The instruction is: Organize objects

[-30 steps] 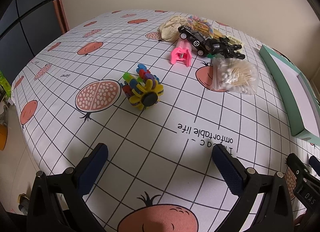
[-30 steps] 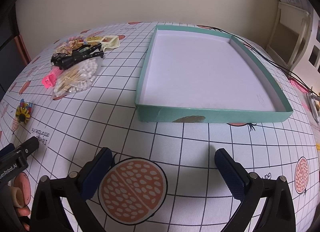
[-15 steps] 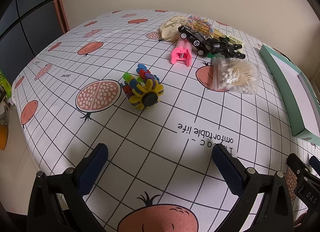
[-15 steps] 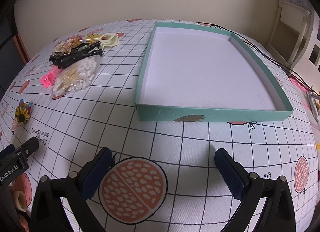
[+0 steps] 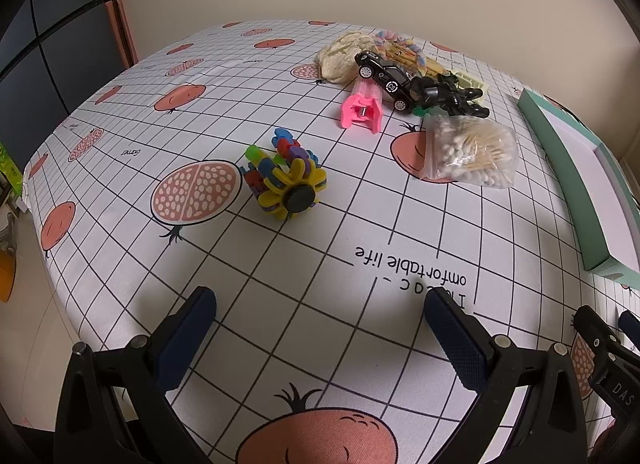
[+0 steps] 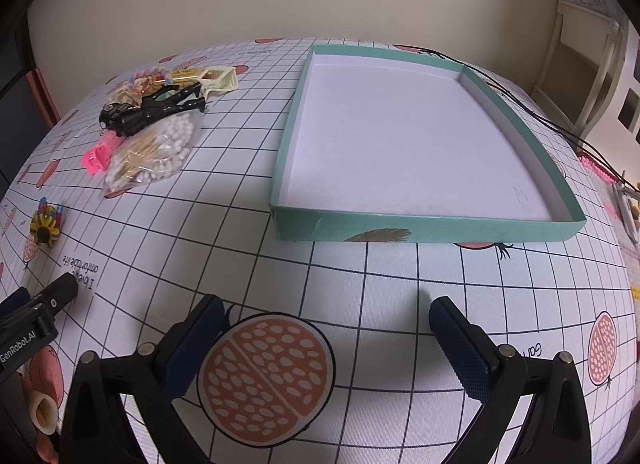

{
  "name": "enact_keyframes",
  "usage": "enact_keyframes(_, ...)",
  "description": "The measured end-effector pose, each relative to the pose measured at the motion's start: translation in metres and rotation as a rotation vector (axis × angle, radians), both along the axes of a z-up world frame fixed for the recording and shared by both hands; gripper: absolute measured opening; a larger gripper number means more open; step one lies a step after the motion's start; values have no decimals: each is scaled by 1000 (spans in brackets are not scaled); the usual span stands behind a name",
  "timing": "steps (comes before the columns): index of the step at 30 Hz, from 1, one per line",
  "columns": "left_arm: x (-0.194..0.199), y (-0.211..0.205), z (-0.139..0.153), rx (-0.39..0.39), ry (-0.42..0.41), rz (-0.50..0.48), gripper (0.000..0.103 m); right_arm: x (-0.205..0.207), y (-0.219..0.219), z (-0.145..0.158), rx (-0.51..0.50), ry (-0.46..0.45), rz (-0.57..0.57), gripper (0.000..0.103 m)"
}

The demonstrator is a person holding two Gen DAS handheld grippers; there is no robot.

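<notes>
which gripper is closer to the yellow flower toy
Left. The left gripper faces the flower toy just ahead, slightly left. The right gripper sits farther right, facing the teal tray, with the toy far to its left.

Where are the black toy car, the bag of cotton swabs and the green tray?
black toy car [image 5: 384,74], left wrist view, on its door.
bag of cotton swabs [image 5: 470,152], left wrist view, bag's middle.
green tray [image 6: 400,224], right wrist view, near wall.

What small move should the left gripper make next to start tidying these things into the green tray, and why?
Probably ease the left gripper forward toward the yellow flower-shaped stack of foam pieces. Its jaws are open and empty, that stack lies nearest and apart from the other clutter, and the shallow green cardboard tray holds nothing yet.
</notes>
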State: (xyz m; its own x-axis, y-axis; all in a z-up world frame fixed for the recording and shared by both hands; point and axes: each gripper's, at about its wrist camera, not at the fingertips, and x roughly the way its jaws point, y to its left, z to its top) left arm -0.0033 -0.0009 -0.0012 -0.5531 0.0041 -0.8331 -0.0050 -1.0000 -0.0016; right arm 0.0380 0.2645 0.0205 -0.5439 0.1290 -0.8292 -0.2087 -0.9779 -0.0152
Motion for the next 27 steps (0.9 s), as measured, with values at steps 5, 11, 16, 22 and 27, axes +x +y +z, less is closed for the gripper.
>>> enact_keyframes(5,0,0,0,1,4,-3,103,0,0,0,-1,-2,-2,103)
enact_keyframes(11,-2,-3,4,31,-9,8,103,-2,1,2,0,-27,-5,103)
enact_keyframes(16,-9,-9,22,42,-4,30,103,-2,-5,15,-34,-15,-1,103)
enact_keyframes(22,-33,-17,60,50,-18,41,103,-13,-25,56,-9,27,86,101)
enact_keyframes(27,-63,-25,89,76,-60,20,103,-36,-37,104,-24,63,158,101)
